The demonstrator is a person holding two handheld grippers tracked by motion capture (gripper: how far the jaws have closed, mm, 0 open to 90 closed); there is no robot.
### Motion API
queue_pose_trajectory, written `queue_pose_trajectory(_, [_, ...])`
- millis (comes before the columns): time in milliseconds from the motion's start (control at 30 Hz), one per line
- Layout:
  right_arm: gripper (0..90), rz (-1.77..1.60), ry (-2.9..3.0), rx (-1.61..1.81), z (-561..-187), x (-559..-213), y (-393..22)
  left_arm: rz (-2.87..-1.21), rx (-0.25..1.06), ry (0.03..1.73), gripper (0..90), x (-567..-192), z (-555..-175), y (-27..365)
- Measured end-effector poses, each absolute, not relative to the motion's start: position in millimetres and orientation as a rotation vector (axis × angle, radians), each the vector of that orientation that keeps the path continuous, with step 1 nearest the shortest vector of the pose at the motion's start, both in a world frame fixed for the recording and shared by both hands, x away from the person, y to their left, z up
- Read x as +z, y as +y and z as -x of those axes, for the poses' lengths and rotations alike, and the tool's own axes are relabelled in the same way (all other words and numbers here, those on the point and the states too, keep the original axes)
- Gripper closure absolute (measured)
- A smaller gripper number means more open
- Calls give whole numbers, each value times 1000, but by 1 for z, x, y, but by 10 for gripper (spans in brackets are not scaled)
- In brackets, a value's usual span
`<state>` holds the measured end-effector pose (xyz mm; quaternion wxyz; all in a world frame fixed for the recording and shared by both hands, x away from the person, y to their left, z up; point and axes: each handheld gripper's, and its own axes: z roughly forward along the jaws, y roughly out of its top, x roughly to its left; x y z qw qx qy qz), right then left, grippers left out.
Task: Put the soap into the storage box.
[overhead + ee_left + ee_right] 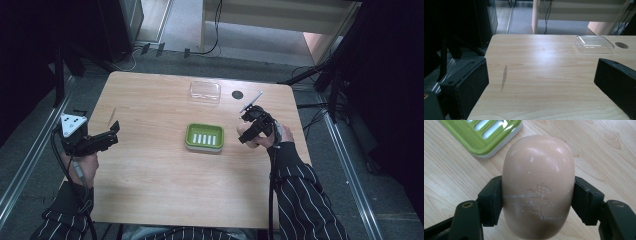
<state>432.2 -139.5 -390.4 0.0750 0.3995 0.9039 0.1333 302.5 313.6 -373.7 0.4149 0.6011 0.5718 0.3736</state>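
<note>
A pale peach bar of soap [538,185] is clamped between the two black jaws of my right gripper [537,200], which is shut on its sides. In the high view that right gripper [246,134] hovers just right of a green soap dish [204,137] with a white slotted insert, the soap [244,131] peeking out at its tip. A corner of the soap dish [484,135] lies just beyond the soap. My left gripper [114,134] stands open at the table's left side, its jaws wide apart with nothing between them.
A clear plastic lid [205,91] lies at the far middle of the wooden table [165,185], also seen as the clear lid [594,44] ahead of the left gripper. A small dark round spot [237,94] sits beside it. Dark stands and cables ring the table.
</note>
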Motion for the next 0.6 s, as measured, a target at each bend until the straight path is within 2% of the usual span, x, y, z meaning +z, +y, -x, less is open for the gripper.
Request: queue_pose_trajectory(600, [335, -1129, 2725, 426, -438, -389, -128, -1512, 941, 1436, 0, -374, -302, 314])
